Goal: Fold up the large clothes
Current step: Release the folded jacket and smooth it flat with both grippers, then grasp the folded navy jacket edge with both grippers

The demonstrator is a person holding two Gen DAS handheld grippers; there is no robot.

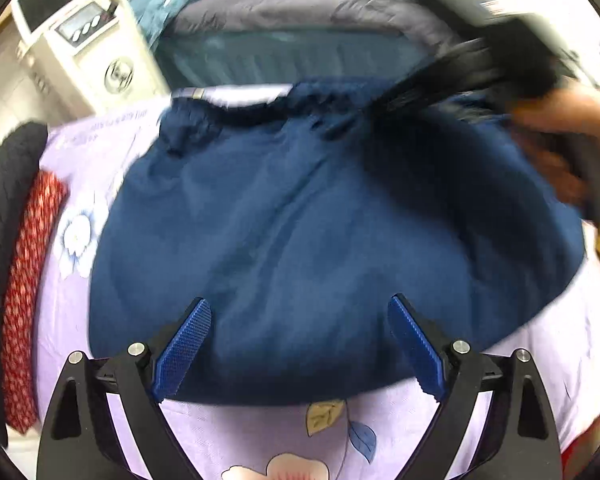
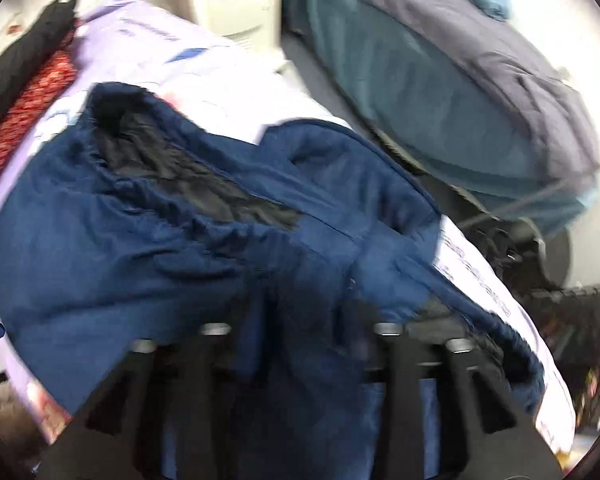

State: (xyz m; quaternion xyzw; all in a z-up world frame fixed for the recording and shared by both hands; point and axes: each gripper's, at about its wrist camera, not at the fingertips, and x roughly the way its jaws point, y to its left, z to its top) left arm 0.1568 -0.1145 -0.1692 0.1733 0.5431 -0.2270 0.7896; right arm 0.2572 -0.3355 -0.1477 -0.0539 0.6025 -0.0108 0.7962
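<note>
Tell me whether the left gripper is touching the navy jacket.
Cannot tell. Left wrist view shows the left gripper open over the navy jacket, but contact or gap isn't plain.

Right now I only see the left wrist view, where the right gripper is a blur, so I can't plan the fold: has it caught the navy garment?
Observer: In the right wrist view the navy garment is bunched over the right gripper and hides its fingers. I cannot tell if they are shut.
Operator: Which part lies beyond it?
Observer: The gathered edge, gaping open and showing black lining.
</note>
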